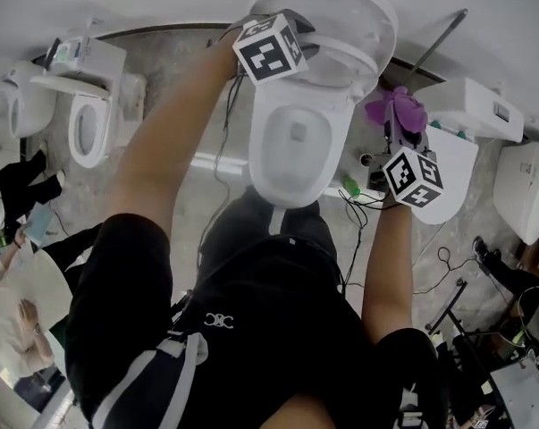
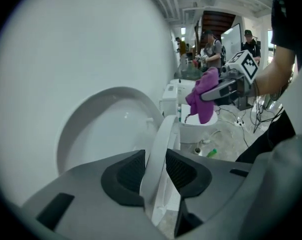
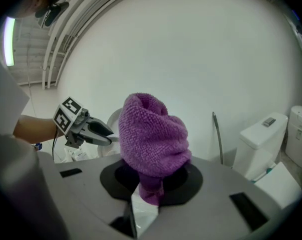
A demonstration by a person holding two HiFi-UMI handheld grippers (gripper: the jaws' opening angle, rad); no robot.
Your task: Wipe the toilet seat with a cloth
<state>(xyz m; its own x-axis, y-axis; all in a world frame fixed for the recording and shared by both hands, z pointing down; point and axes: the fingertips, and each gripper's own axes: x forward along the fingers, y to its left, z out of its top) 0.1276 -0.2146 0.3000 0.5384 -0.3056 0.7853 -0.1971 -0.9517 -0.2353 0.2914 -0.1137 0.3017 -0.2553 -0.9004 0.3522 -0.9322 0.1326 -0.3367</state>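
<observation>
**Seat gripped, cloth ready, no wiping contact yet**

Your left gripper [image 2: 155,171] has its jaws drawn in narrow on the toilet seat [image 2: 158,149]; the thin white ring runs edge-on between the two dark pads, and both pads appear to press on it; the seat stands tilted up off the bowl [image 1: 291,146], with the raised lid [image 2: 105,129] just behind it on the far side, against the wall [image 3: 191,44].

Your right gripper [image 3: 151,181] is clamped on the purple cloth [image 3: 153,134]; the jaws pinch its lower end, and the rest bunches up in a fat wad above them; that gripper hangs to the right of the toilet, clear of bowl and seat alike, so the cloth touches nothing but the jaws.

As a judgement: the preparation looks done, since you have the cloth in one claw and the seat steadied by the other; the wipe itself seems not to have begun, because cloth and seat are well apart; no view shows whether any part of the ring is already clean.

What seems left for you: carry the cloth left to the seat; press the wad on the ring; work it round the ring's faces; then let the seat go.
</observation>
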